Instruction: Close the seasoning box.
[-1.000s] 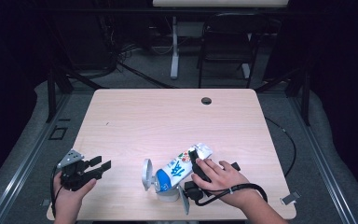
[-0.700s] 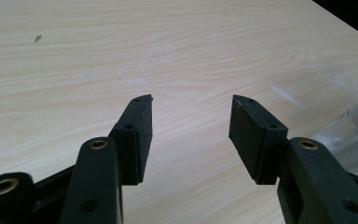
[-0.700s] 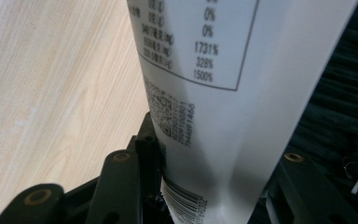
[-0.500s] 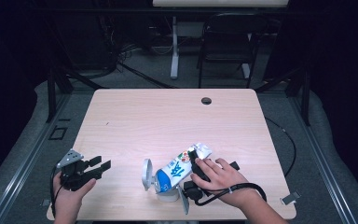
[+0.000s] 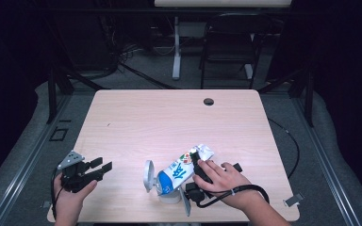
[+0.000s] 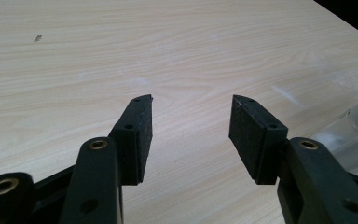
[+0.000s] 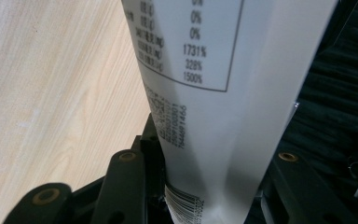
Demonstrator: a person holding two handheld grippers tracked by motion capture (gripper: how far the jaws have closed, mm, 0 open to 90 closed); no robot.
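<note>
Milk carton (image 5: pixel 181 170) lay tilted over white cup (image 5: pixel 169 195), clamped by just-closing right gripper (image 5: pixel 195 165); contents unseen. Left gripper (image 5: pixel 101 168) gaped, holding nothing.

Carton (image 5: pixel 181 171) on table (image 5: pixel 169 122), near front edge, right of centre, lying tilted; top end toward rear right, base toward front left. Lid-like disc (image 5: pixel 148 174) just left of carton base. Right gripper (image 5: pixel 197 175) at carton's right side, carton between jaws; right hand (image 5: pixel 221 178) on top of it. Left gripper (image 5: pixel 99 167) at front left corner, well apart from carton, pointing right toward it. Left hand (image 5: pixel 73 190) behind it at table edge. Hole (image 5: pixel 209 101) at rear, right of centre.
</note>
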